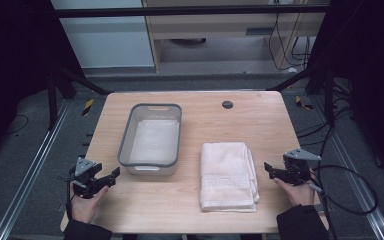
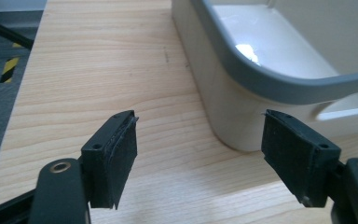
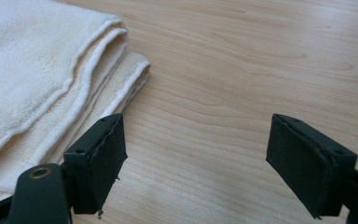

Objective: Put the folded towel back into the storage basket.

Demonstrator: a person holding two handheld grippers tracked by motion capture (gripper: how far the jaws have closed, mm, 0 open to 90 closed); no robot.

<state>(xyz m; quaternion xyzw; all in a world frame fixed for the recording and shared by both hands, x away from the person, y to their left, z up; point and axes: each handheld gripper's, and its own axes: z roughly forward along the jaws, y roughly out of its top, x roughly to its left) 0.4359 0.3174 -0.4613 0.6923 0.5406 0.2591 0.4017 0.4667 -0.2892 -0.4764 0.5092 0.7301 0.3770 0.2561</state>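
Observation:
A folded cream towel (image 1: 228,175) lies on the wooden table (image 1: 205,120), right of centre near the front. A white bin with a grey rim (image 1: 151,138) stands left of it, nothing inside. My left gripper (image 1: 114,175) is held open at the front left, just short of the bin's near corner (image 2: 242,121), jaws wide apart with nothing between them (image 2: 199,161). My right gripper (image 1: 269,170) is open too, a short way right of the towel; the towel's folded edge (image 3: 60,88) sits beside its left jaw (image 3: 198,163).
A small dark round grommet (image 1: 227,104) sits in the table's far middle. Bare wood lies between bin and towel and along the front edge. Cables (image 1: 350,195) trail off the right side. Dark frame posts stand at both far corners.

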